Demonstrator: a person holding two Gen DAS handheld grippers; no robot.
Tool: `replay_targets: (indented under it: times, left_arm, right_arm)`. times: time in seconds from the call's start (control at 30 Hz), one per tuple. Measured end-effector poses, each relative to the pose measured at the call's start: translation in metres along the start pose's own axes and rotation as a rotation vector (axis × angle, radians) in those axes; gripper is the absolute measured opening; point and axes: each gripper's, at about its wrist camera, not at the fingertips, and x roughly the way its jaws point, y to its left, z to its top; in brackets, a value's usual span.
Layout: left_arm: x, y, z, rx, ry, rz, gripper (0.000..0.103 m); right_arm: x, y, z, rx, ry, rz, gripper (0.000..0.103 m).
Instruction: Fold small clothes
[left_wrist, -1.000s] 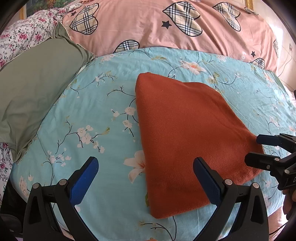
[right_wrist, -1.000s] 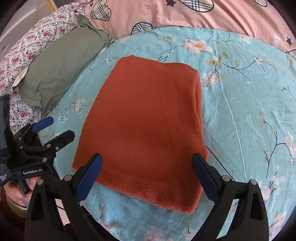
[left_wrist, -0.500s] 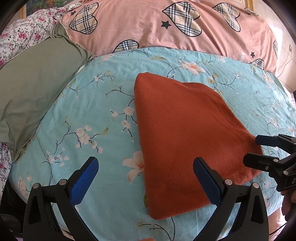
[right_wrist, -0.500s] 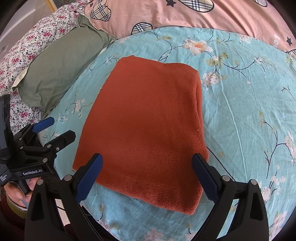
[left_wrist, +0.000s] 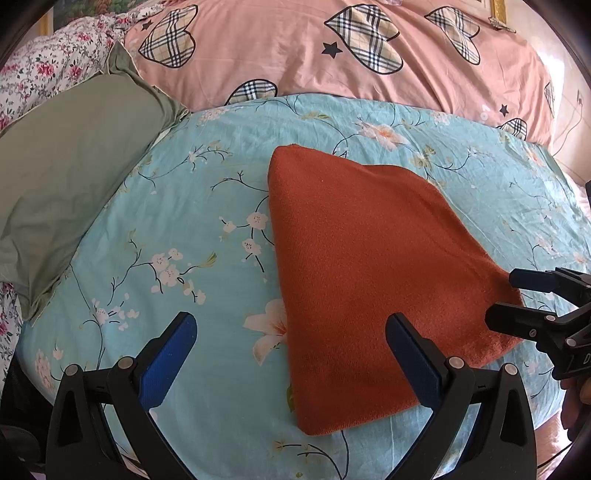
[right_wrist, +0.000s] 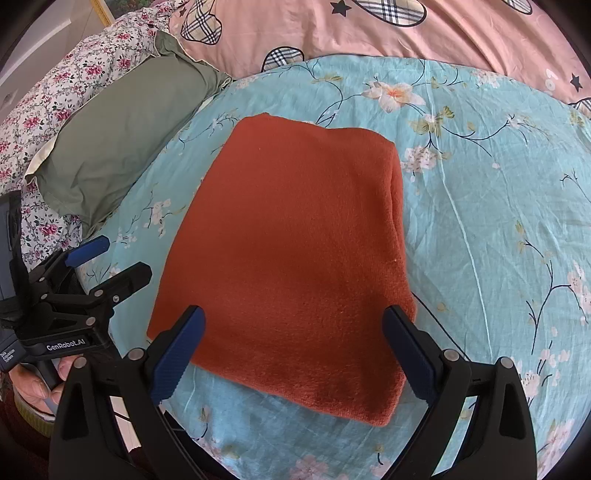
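Left tool agape, empty, above near-left edge of garment | right tool agape, empty, over near edge | rust-orange folded garment flat on floral bed sheet, unchanged across last second | folding apparently complete, release done.

Folded rust garment on floral bedsheet

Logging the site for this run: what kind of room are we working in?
Most likely a bedroom, on a bed: a floral turquoise sheet, a green pillow and a pink heart-print pillow surround the folded rust-coloured garment.
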Motion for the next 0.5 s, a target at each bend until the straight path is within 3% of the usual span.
replay_targets:
  times: [0.5]
  left_arm:
    - [0.0011,0.0008,0.0002,0.0,0.009,-0.008,0.102]
  right_arm:
    - [0.0013,0.0029,-0.0012,0.0,0.001,-0.002,0.097]
